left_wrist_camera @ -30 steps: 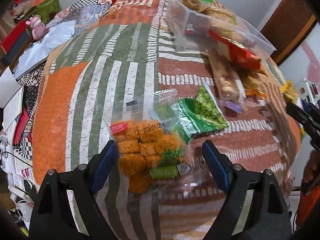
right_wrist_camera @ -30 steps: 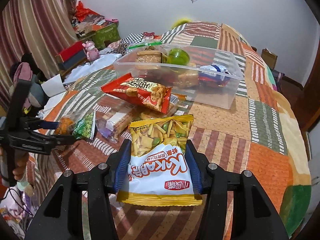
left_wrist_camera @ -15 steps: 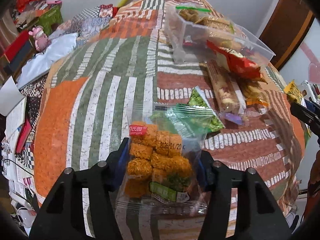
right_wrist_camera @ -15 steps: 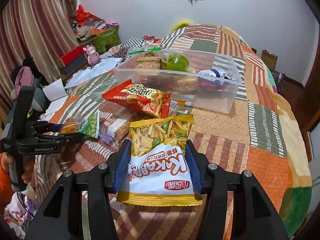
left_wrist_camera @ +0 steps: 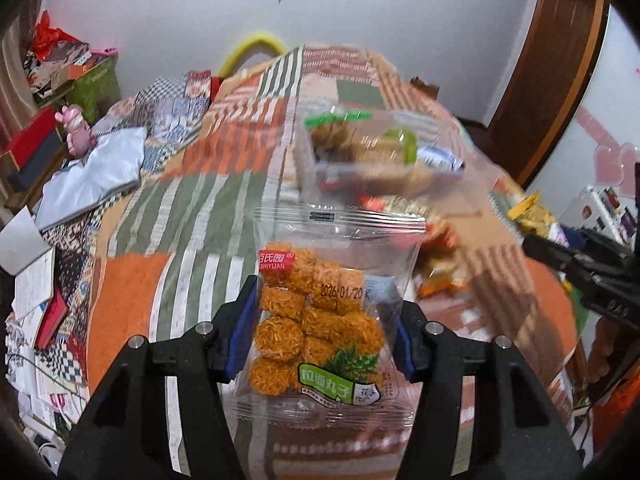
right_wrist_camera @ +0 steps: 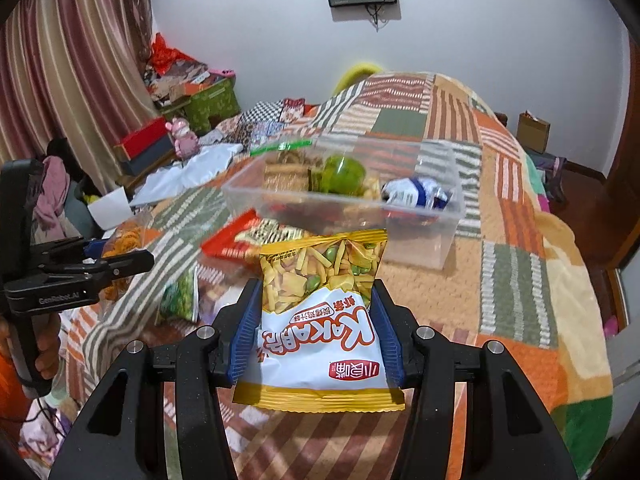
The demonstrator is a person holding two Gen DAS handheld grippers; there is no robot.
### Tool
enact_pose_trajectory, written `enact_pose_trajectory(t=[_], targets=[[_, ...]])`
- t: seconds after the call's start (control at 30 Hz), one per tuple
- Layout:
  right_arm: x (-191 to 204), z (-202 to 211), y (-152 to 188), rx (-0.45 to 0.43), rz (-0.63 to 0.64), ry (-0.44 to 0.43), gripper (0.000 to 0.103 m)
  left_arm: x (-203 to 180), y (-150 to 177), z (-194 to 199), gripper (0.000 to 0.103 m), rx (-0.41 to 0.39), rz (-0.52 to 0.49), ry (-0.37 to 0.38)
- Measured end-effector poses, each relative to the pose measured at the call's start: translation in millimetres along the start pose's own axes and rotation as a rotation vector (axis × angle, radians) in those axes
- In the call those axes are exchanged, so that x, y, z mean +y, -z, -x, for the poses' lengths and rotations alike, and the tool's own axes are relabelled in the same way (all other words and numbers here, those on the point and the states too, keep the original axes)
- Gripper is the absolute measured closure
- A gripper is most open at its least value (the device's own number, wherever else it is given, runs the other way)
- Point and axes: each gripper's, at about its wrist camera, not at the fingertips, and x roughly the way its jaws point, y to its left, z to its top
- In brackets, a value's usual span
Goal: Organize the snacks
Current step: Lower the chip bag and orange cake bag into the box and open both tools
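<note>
Both grippers pinching packets: left gripper (left_wrist_camera: 322,332) gripping clear orange-noodle-ball bag (left_wrist_camera: 320,316), right gripper (right_wrist_camera: 316,332) gripping yellow-white chip bag (right_wrist_camera: 320,320); clear rectangular plastic bin (right_wrist_camera: 436,248) lying directly ahead, nearer the right.

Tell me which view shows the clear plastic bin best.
The right wrist view: the clear plastic bin sits sharp and whole beyond the yellow snack bag, its contents readable. In the left wrist view the bin is motion-blurred and partly behind the noodle ball bag.

left gripper (left_wrist_camera: 322,332) clamped noodle-ball bag (left_wrist_camera: 320,320), lifted off bed.
</note>
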Motion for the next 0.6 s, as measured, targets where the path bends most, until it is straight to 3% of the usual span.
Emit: enact_pose_trajectory(t=[0.37,0.6], targets=[[-23.5,0.8,-34.3,-0.062,-0.042,0.022,0.054,-23.2,-59.9,-3.7,0.046,-0.094,-0.02,0.068],[-36.8,-16.1,-52.9,-0.073,-0.061,0.031,0.054,-33.9,-85.6,-29.0,0.046,-0.089,-0.027,0.101]])
